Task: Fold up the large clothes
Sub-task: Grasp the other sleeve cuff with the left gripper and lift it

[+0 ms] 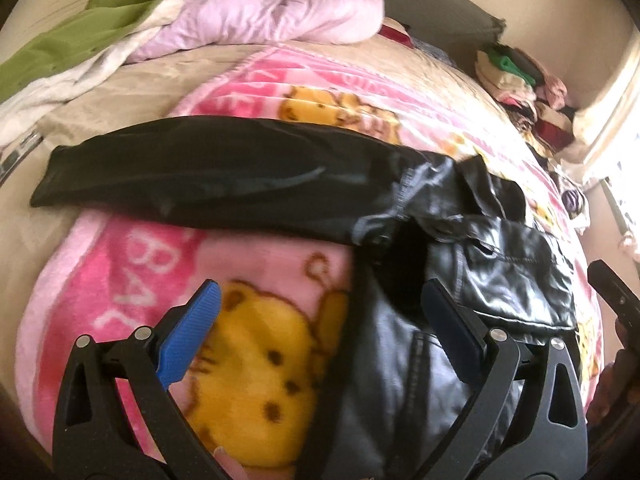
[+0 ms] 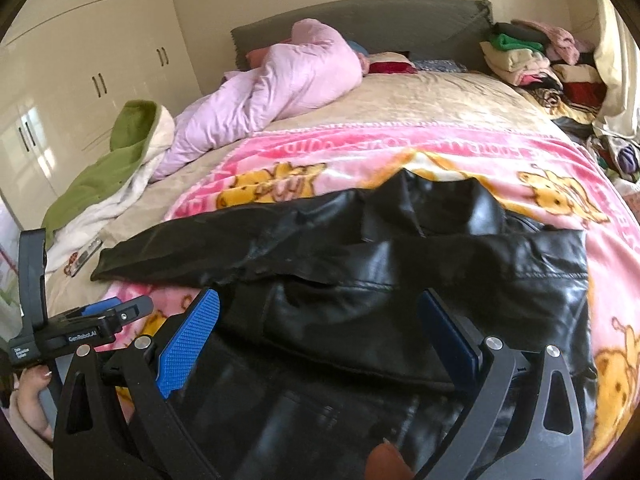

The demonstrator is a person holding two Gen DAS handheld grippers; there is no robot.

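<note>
A black leather jacket [image 2: 400,280] lies on a pink cartoon-bear blanket [image 2: 440,160] on the bed. One sleeve [image 1: 200,176] stretches out flat to the left; the other lies folded across the body. My left gripper [image 1: 320,308] is open and empty, above the jacket's left edge and the blanket. It also shows at the left of the right wrist view [image 2: 104,312]. My right gripper [image 2: 320,320] is open and empty, just above the jacket's body. Part of it shows at the right edge of the left wrist view [image 1: 616,304].
A pink quilt [image 2: 280,88] and a green-and-white blanket [image 2: 120,152] lie at the bed's far left. Piles of folded clothes [image 2: 528,60] sit at the far right by the grey headboard [image 2: 380,20]. Cream wardrobes [image 2: 80,60] stand on the left.
</note>
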